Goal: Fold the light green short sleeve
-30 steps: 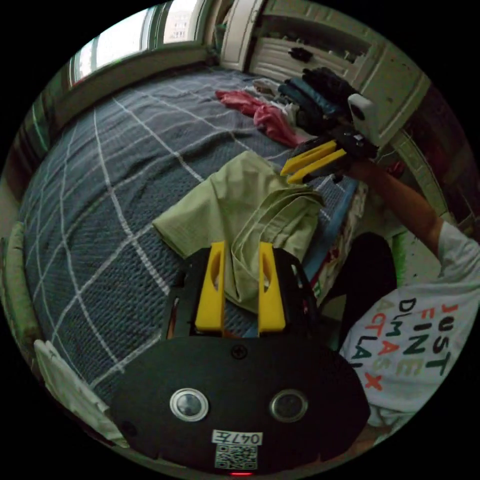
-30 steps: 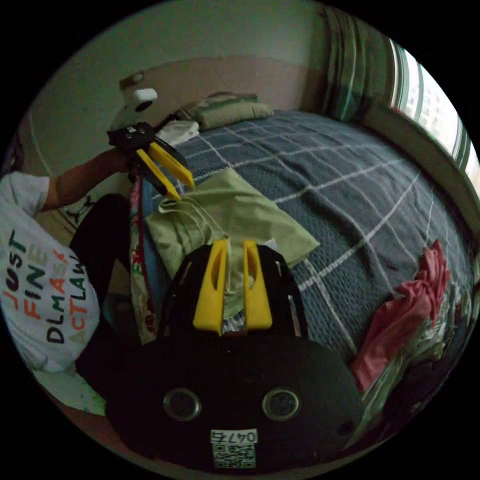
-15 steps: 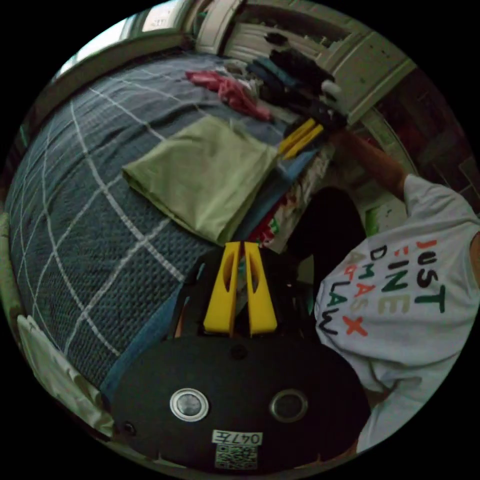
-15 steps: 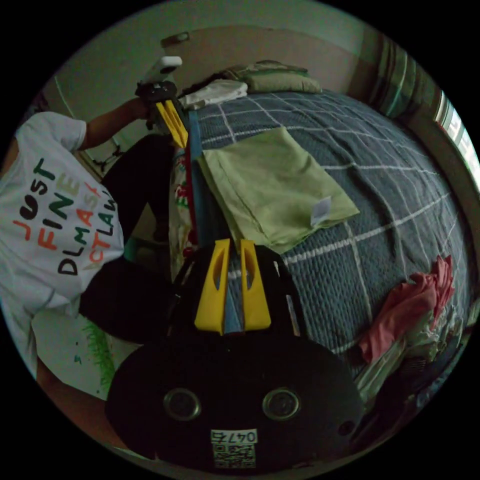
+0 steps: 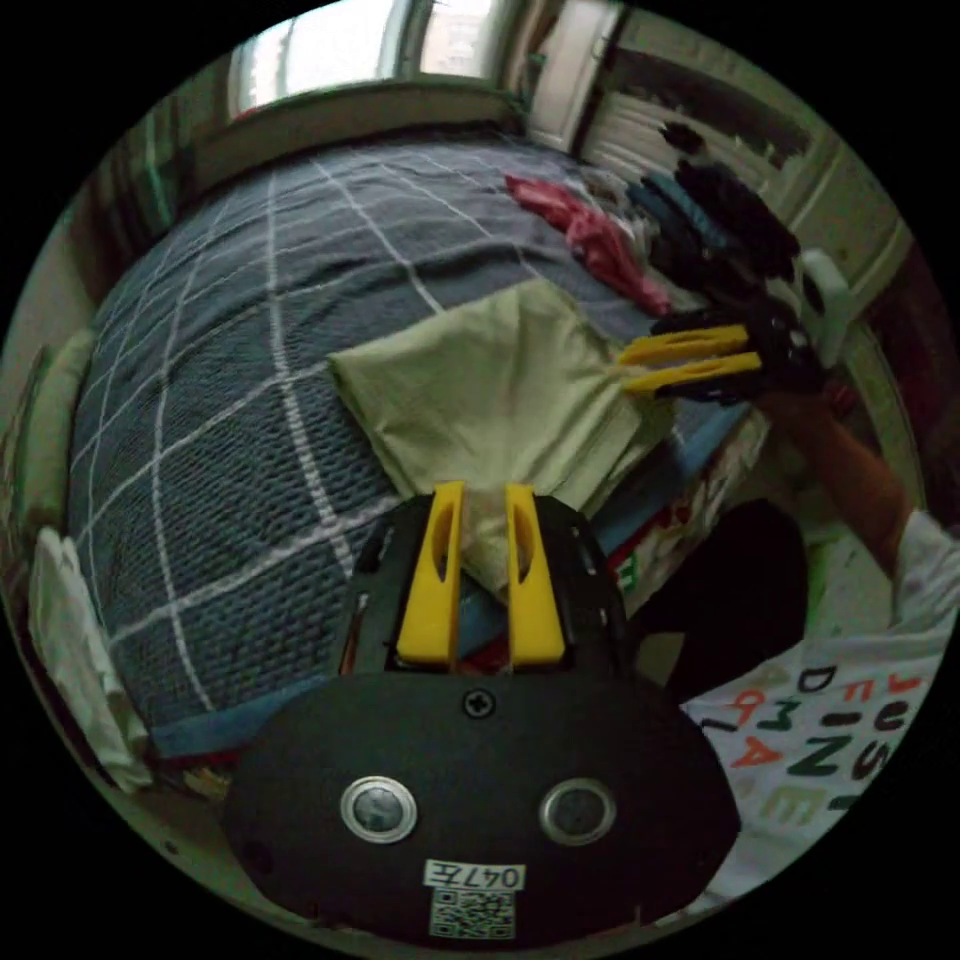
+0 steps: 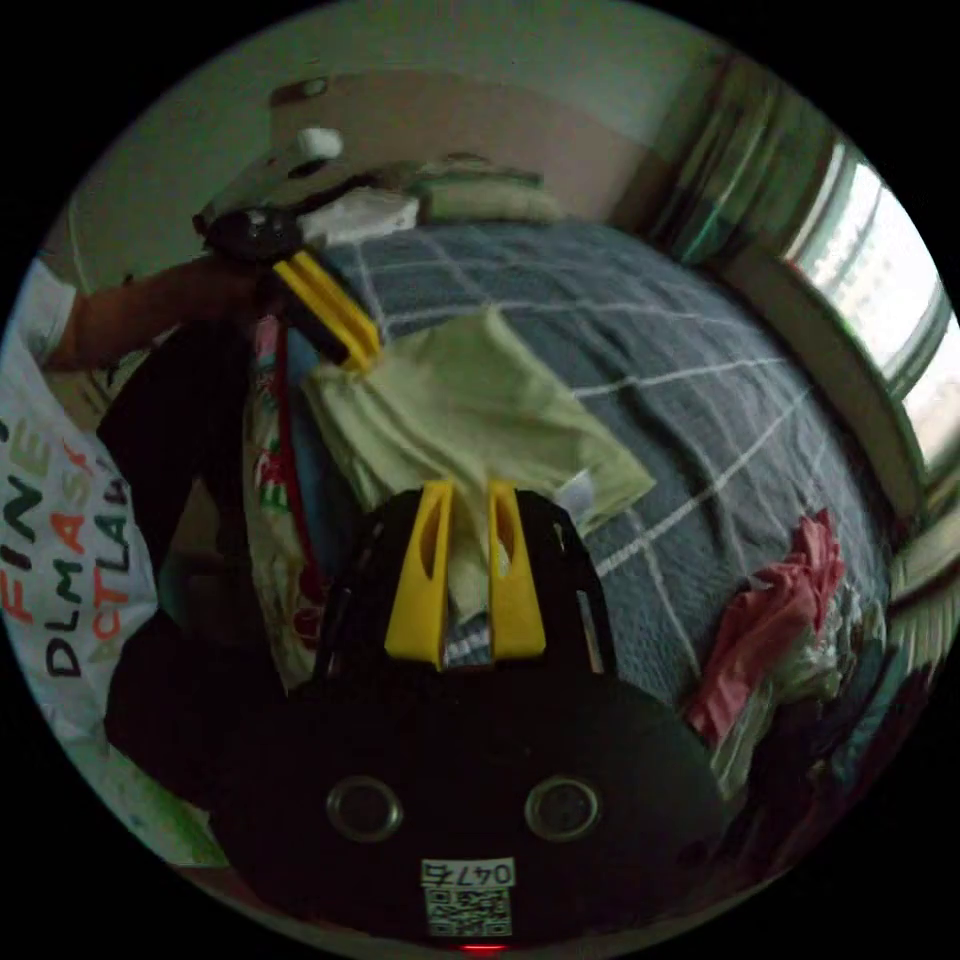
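Note:
The light green short sleeve (image 5: 480,390) lies folded into a rough rectangle near the edge of the bed, also visible in the right gripper view (image 6: 470,400). My left gripper (image 5: 485,492) has one near corner of it between its yellow jaws. The right gripper (image 5: 628,370) pinches the other near corner, by the bed's edge. In the right gripper view, the right gripper (image 6: 470,490) holds green cloth between its jaws, and the left gripper (image 6: 365,357) bites the far corner. A white label (image 6: 575,492) shows on the shirt.
A grey checked blanket (image 5: 200,400) covers the bed. Pink and dark clothes (image 5: 600,235) are heaped at its far side, and also show in the right gripper view (image 6: 770,620). A white folded cloth (image 5: 70,640) and pillows (image 6: 480,195) lie at the head end. The person in a lettered white shirt (image 5: 850,720) stands at the bed's edge.
Half a second ago both grippers hung off the bed's edge with nothing in them and the shirt lay flat. Now each has closed on a near corner of it.

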{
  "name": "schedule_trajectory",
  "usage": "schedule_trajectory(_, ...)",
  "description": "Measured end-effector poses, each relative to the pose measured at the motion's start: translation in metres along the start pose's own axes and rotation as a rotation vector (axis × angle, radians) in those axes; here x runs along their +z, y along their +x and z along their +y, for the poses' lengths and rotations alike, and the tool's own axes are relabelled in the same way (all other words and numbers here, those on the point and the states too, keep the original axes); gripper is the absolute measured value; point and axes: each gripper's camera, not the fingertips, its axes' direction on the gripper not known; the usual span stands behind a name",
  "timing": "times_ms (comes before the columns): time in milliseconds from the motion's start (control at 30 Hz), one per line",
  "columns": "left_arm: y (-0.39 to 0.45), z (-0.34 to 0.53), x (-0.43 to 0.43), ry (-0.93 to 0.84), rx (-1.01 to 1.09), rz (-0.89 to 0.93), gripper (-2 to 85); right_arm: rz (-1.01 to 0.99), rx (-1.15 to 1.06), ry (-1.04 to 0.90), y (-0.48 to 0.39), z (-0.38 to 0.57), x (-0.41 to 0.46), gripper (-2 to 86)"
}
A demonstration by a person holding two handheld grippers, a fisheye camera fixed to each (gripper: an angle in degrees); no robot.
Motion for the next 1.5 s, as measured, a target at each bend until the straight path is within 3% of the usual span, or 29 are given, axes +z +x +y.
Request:
schedule_trajectory(67, -0.008, 0.013, -0.016, 0.068, -0.113, 0.030, 7.8, 0.033, 0.112, 0.104, 0.025, 0.003, -0.025, 4.2)
schedule_trajectory(233, -0.010, 0.049, 0.005, 0.026, -0.305, 0.059, 8.9, 0.033, 0.233, 0.012, 0.091, 0.004, -0.010, 10.3)
schedule_trajectory(367, -0.006, 0.059, 0.002, 0.130, -0.386, 0.099, 8.7, -0.207, 0.223, 0.016, 0.109, 0.007, 0.000, 11.3)
schedule_trajectory(500, 0.014, 0.058, 0.006, 0.107, -0.281, 0.109, 7.9, -0.155, 0.059, 0.039, 0.072, 0.023, -0.032, 10.8)
schedule_trajectory(633, 0.060, 0.037, 0.025, 0.126, -0.073, 0.220, 6.4, -0.123, 0.061, 0.031, 0.062, 0.042, -0.045, 9.9)
schedule_trajectory(667, 0.069, 0.033, 0.031, 0.115, -0.052, 0.195, 6.5, -0.108, 0.060, 0.012, 0.060, 0.042, -0.045, 9.2)
schedule_trajectory(800, 0.113, 0.020, 0.082, -0.091, 0.088, -0.198, 6.0, 0.092, 0.189, -0.060, 0.070, 0.041, -0.044, 6.6)
schedule_trajectory(900, 0.117, 0.037, 0.090, -0.124, 0.076, -0.171, 3.9, 0.014, 0.302, 0.068, 0.088, 0.050, -0.065, 5.4)
schedule_trajectory(1100, 0.114, 0.073, 0.073, -0.156, 0.011, -0.190, 0.6, -0.123, 0.437, 0.095, 0.109, 0.069, -0.069, 2.2)
schedule_trajectory(1300, 0.126, 0.098, 0.048, -0.107, 0.004, -0.186, -0.1, -0.048, 0.159, -0.030, 0.057, 0.046, -0.042, 0.2)
schedule_trajectory(1433, 0.142, 0.090, 0.029, 0.009, 0.049, -0.136, -0.2, -0.068, 0.160, -0.066, 0.046, 0.044, -0.023, 0.0)
schedule_trajectory(1500, 0.150, 0.085, 0.039, -0.017, 0.080, -0.117, -0.1, -0.108, 0.175, -0.074, 0.039, 0.044, -0.009, 0.1)
